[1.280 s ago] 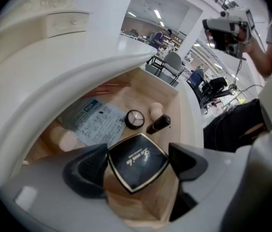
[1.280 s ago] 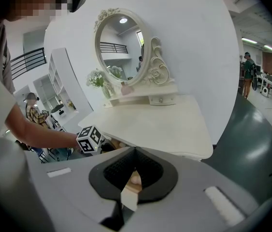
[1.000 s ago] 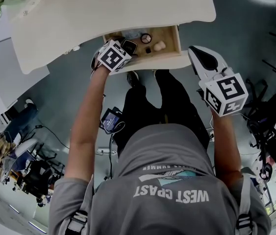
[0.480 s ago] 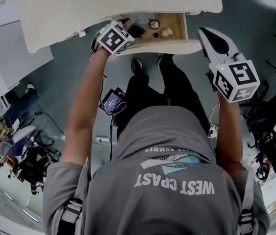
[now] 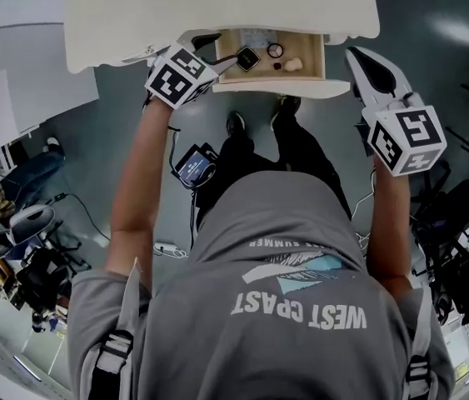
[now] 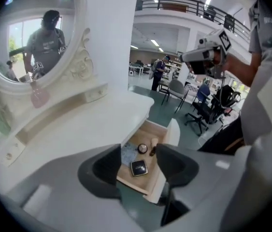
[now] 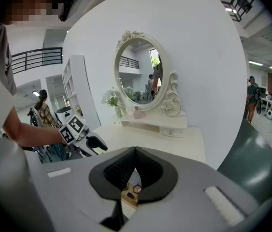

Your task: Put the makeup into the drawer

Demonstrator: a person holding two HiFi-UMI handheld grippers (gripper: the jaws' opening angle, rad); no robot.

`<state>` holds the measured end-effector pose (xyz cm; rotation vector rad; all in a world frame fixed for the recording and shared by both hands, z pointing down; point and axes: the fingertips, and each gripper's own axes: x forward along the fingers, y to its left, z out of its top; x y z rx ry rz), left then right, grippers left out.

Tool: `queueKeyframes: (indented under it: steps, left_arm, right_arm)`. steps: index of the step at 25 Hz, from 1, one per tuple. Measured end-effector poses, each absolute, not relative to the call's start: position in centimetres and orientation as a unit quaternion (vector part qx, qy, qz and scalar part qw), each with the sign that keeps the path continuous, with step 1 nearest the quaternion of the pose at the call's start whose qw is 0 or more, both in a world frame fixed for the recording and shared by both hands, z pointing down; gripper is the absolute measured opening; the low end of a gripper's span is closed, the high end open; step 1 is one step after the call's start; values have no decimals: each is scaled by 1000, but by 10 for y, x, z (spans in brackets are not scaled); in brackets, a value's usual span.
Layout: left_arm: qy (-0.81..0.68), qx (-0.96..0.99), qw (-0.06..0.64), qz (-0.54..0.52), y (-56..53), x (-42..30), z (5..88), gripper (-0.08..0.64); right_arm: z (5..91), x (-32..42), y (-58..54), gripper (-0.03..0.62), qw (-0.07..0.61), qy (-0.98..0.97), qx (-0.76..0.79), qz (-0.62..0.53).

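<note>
The white dressing table (image 5: 217, 7) fills the top of the head view, and its drawer (image 5: 271, 87) stands pulled out toward the person. All the makeup in view already lies inside: 1 black compact (image 5: 248, 58) at the left, 1 round pot (image 5: 275, 50), 1 small dark piece (image 5: 276, 65) and 1 beige sponge (image 5: 293, 63) toward the right. The left gripper (image 6: 139, 163) hovers above the drawer's left end; its jaws are closing with nothing between them, and the compact shows well below through the gap. The right gripper (image 7: 135, 158) is pressed together and empty, held off the drawer's right corner. The placing step looks complete. Lift the left gripper straight up, clear of the tabletop edge just beside it, so that nothing in the drawer is dragged. The oval mirror (image 7: 138, 74) stands well back. The person's legs are below the drawer front, and a cabled device (image 5: 192, 167) lies on the floor.
</note>
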<state>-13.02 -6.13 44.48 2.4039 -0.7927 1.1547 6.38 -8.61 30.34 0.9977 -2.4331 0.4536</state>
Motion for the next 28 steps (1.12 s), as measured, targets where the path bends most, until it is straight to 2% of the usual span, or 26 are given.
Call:
queueKeyframes:
  steps: [4,8,9,17,22,28]
  left_arm:
    - [-320,866,167,345,-47,-128,388,137]
    - [-373,874,128,284,-36,-135,325,13]
    - [-387,875,118,267,-34,-139,309,2]
    - [-461,875,50,138,0,-167,194,2]
    - [-473,873,15,113,28,-175,147,2]
    - [-477,873,-2,102,54,-188,130,2]
  right_arm:
    - [273,64,-71,2,217,-897,355,148]
    - [239,59,-55,0,202,-910,342,118]
    - [231,56,-51,0,199,-913,338,110]
    - [182,32,-8,0,182,-933,305,61]
    - [158,31,14,-1,178,-934,306,43]
    - [147,22,34,-1,175,-934,309,31]
